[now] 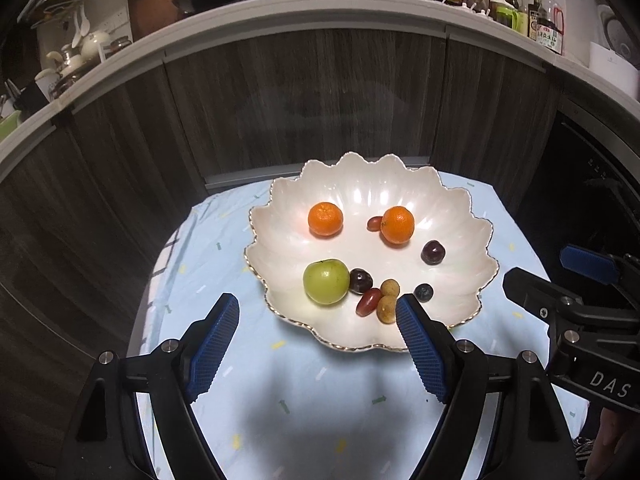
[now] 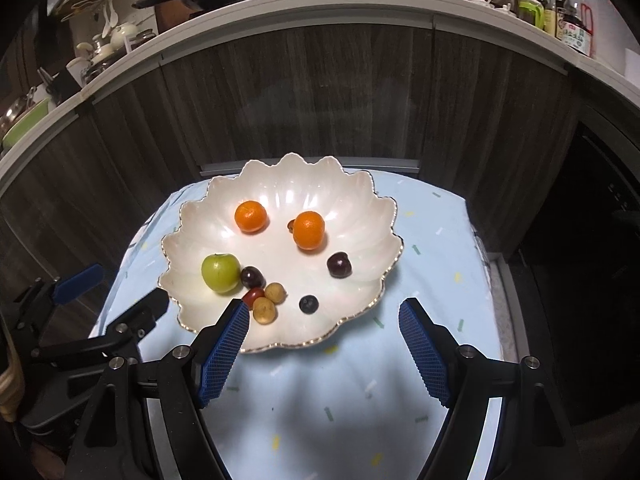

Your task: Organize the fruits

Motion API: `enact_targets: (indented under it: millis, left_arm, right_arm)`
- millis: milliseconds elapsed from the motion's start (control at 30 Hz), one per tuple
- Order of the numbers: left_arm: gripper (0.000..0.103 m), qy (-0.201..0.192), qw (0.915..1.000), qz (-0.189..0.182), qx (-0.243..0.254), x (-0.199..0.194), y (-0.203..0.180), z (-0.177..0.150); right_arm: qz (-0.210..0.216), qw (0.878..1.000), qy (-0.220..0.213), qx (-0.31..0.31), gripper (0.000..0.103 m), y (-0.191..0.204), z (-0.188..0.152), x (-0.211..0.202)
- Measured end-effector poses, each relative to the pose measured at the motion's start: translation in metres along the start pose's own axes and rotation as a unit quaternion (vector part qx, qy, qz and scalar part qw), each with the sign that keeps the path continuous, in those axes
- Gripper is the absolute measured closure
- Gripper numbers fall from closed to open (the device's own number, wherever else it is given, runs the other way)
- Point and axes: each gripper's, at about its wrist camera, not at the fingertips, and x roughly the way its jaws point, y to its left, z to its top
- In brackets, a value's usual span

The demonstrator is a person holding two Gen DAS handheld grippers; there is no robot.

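A white scalloped bowl stands on a light blue cloth. It holds two oranges, a green apple, dark cherries, red grapes, two tan longans and a blueberry. My left gripper is open and empty above the bowl's near left rim. My right gripper is open and empty above the bowl's near right rim.
The small table with the blue cloth stands against dark wood cabinets. A white countertop above carries a pan, bottles and dishes. Each gripper shows at the edge of the other's view.
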Motion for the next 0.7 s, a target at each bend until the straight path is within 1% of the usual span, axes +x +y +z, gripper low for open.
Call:
enact_targets:
  millis: [67,167,300,600,700]
  left_arm:
    - [0.02,-0.003,1.0,0.001,-0.001,-0.007,0.001,-0.001]
    - [0.014,-0.009,0.9999,0.01,-0.004,-0.018,0.003,-0.004]
    - [0.014,-0.012,0.9997,0.019,-0.004,-0.029,0.006,-0.008]
    - [0.013,-0.012,0.9997,0.021,-0.009,-0.051,0.011,-0.02]
    - [0.013,-0.013,0.9996,0.021,-0.01,-0.057,0.01,-0.024]
  right_arm:
    - [-0.001,1.0,-0.002,0.002,0.025,0.0,-0.002,-0.006]
    - [-0.005,1.0,-0.005,0.004,0.025,0.002,-0.007,-0.016]
    - [-0.012,1.0,-0.009,0.005,0.025,0.004,-0.013,-0.026]
    - [-0.023,0.999,-0.021,0.007,0.025,0.009,-0.029,-0.049]
    - [-0.027,0.999,-0.025,0.008,0.023,0.009,-0.033,-0.055]
